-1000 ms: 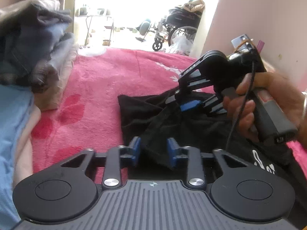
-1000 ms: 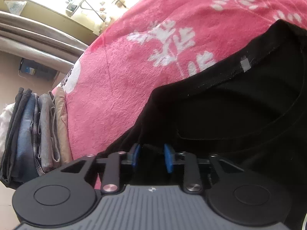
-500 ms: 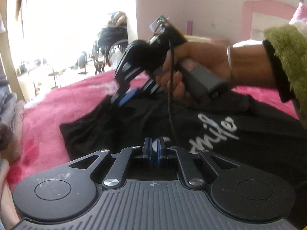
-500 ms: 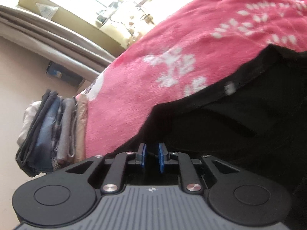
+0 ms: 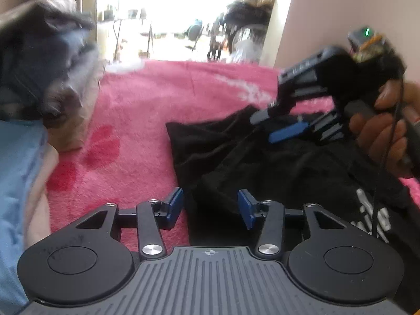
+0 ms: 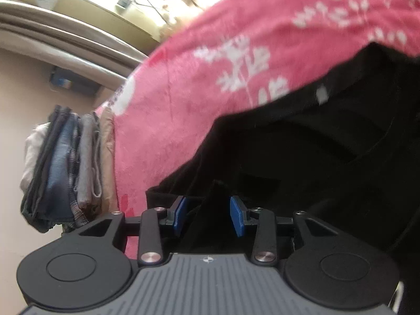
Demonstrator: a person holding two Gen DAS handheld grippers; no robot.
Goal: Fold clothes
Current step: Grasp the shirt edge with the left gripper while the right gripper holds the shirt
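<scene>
Left wrist view: left gripper (image 5: 210, 207) jaws are opening, released from the near-shut pinch of half a second ago; the crumpled black cotton T-shirt with white lettering (image 5: 288, 168) lies between the pads, untouched, on the pink floral fleece blanket (image 5: 147, 110). Right gripper (image 6: 208, 216) is likewise opening over a black fold. Both edges released, so this fold is probably laid. Only the right view shows the folded stack (image 6: 65, 168) edge-on; only the left shows the hand (image 5: 380, 134).
</scene>
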